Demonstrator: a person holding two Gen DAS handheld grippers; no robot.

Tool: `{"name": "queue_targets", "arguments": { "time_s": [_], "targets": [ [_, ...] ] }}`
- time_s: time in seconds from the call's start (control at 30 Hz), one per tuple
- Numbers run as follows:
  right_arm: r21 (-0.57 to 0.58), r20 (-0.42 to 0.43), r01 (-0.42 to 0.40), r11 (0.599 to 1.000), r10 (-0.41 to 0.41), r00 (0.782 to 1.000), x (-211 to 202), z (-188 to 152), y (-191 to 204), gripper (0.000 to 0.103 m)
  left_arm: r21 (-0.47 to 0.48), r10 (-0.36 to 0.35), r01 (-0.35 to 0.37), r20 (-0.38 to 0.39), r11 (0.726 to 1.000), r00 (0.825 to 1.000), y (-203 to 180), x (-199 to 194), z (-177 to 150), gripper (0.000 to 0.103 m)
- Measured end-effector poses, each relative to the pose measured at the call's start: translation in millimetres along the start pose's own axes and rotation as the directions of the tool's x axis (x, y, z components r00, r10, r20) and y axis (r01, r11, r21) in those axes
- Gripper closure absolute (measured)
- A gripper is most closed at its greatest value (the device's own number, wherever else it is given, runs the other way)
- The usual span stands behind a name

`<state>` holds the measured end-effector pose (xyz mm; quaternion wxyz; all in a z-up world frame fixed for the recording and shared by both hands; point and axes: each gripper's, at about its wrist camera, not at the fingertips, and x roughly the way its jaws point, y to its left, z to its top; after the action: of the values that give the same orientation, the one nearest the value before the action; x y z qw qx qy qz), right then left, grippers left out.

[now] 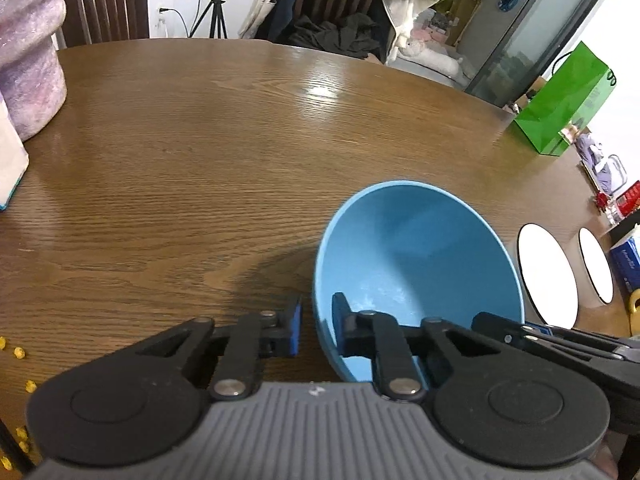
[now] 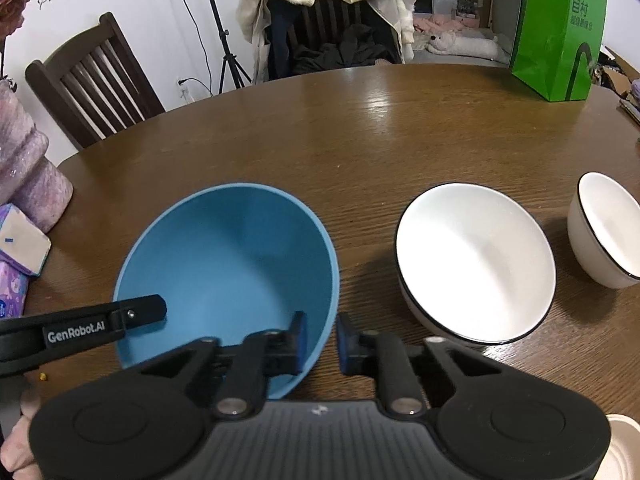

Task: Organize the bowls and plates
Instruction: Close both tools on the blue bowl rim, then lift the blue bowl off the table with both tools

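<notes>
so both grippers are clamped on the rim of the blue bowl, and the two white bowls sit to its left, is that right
Nearly. Both the left gripper and the right gripper do pinch the rim of the blue bowl, one finger inside and one outside. But the two white bowls sit to its right, not its left, as the right wrist view shows.

"GenRobot.AI" stands in white on the black finger of the left gripper (image 2: 132,316). The green paper bag (image 2: 560,32) carries the characters "目村"; its smaller print is unreadable.
</notes>
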<state>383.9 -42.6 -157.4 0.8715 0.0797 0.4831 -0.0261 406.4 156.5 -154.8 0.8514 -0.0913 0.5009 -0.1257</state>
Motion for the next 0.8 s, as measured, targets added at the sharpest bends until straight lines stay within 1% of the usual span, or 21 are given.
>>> {"name": "queue_targets", "arguments": {
  "time_s": [0.07, 0.37, 0.57, 0.8],
  "targets": [
    [0.008, -0.001, -0.002, 1.000, 0.002, 1.000, -0.4, -0.8, -1.2, 0.091, 0.005, -0.003, 0.003, 0.000, 1.000, 1.000, -1.0, -1.0, -0.1, 0.091],
    [0.020, 0.013, -0.005, 1.000, 0.005, 1.000, -7.8, -3.9, -0.6, 0.092, 0.004, 0.009, -0.009, 0.007, 1.000, 1.000, -4.2, -8.2, -1.3, 0.091],
    [0.020, 0.026, -0.027, 0.999, 0.026, 0.999, -19.3, -5.4, -4.1, 0.092, 0.002, 0.027, -0.027, 0.033, 1.000, 0.999, -8.9, -25.3, -3.4, 0.091],
    [0.014, 0.036, -0.055, 0.998, 0.055, 0.998, -38.6, -10.0, -5.9, 0.092, -0.020, 0.045, -0.044, 0.050, 0.999, 0.998, -19.2, -46.3, -14.4, 0.091]
  ]
}}
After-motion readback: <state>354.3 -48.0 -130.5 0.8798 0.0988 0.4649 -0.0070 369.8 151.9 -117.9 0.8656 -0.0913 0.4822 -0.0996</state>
